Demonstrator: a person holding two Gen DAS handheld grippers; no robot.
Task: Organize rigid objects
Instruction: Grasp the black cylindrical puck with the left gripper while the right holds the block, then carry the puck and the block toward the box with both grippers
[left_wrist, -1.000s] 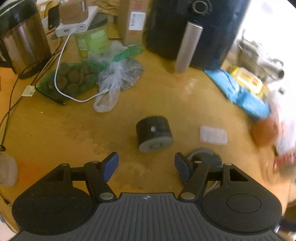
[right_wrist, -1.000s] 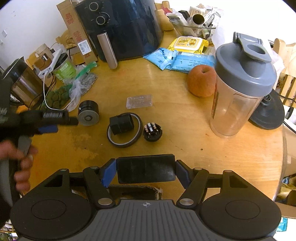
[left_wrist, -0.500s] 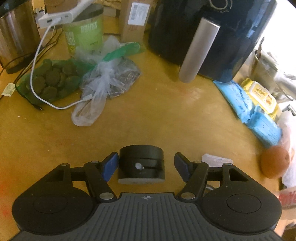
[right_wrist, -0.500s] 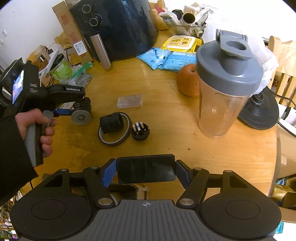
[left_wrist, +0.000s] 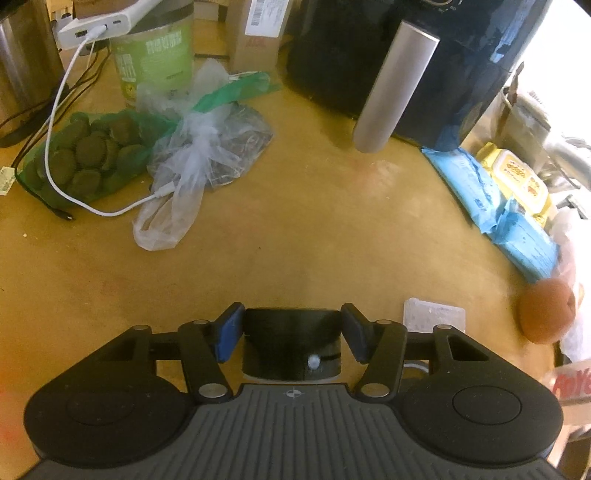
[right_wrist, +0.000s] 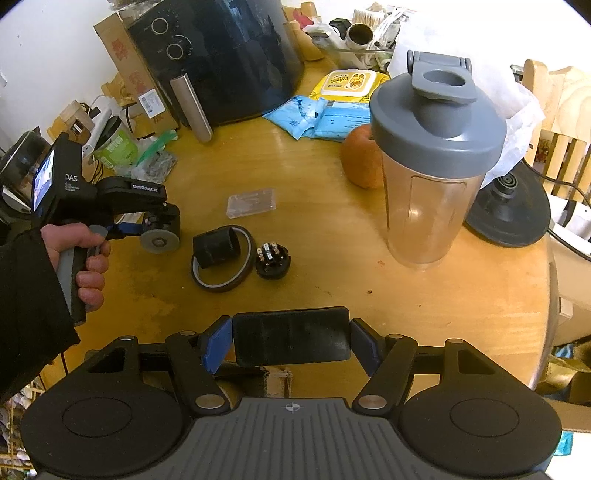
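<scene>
Left hand-held gripper (left_wrist: 291, 332) clamps a black cylinder (left_wrist: 291, 343) (on its side); right hand-held gripper (right_wrist: 291, 345) grips a black block (right_wrist: 291, 338).

Warm indoor light, fairly bright. Blown-out white glare upper right in left view. Fisheye bending at edges, dark corners. Apple (left_wrist: 546, 314) slightly blurred near right rim.

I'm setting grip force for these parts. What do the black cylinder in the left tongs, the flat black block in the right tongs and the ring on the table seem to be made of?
Black cylinder: likely matte plastic; dull black sides, paler grey end face.
Flat black block: smooth, faintly glossy; plastic or coated metal, unclear.
Ring: looks like amber film tape on a dark core; thin, shiny, translucent brown rim.
</scene>
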